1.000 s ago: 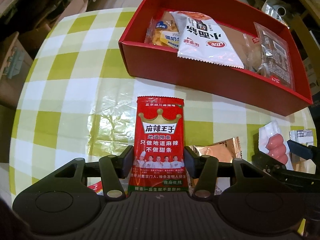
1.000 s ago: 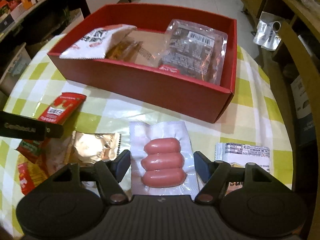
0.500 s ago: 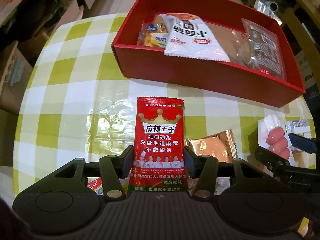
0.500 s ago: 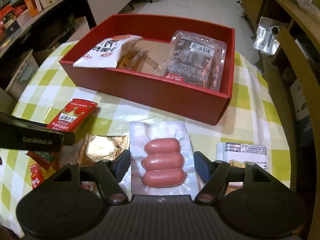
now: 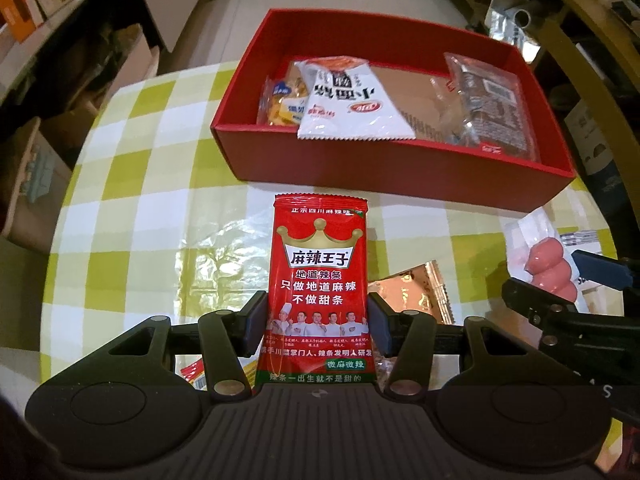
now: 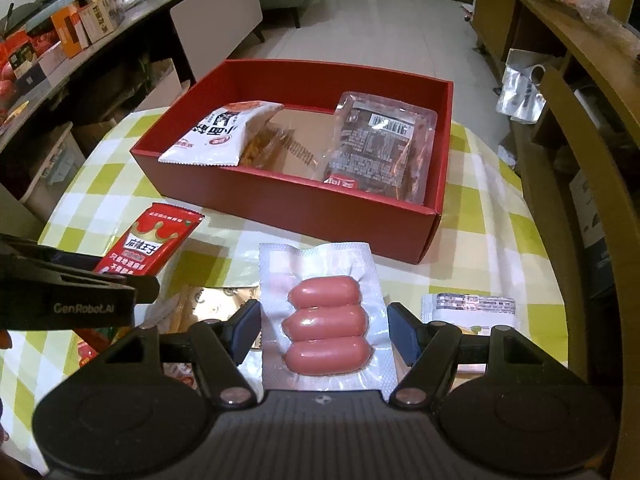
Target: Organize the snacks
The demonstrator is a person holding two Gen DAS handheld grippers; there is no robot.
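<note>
Left gripper point(image 5: 318, 326) is clamped on a glossy red spicy-strip packet point(image 5: 320, 280), lifted clear of the checked tablecloth point(image 5: 132, 184). Right gripper point(image 6: 324, 332) is clamped on a white vacuum pack of three pink sausages point(image 6: 326, 320). Beyond both, the red cardboard box point(image 6: 304, 208) stands open; bare floor shows between its white pouch point(image 6: 216, 132) and clear flat pack point(image 6: 380, 148).

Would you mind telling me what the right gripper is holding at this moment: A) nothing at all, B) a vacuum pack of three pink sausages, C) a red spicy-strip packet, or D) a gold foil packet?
B: in the right wrist view the right gripper has its fingers pressed against both edges of the sausage pack, while the red packet sits in the left gripper.
</note>
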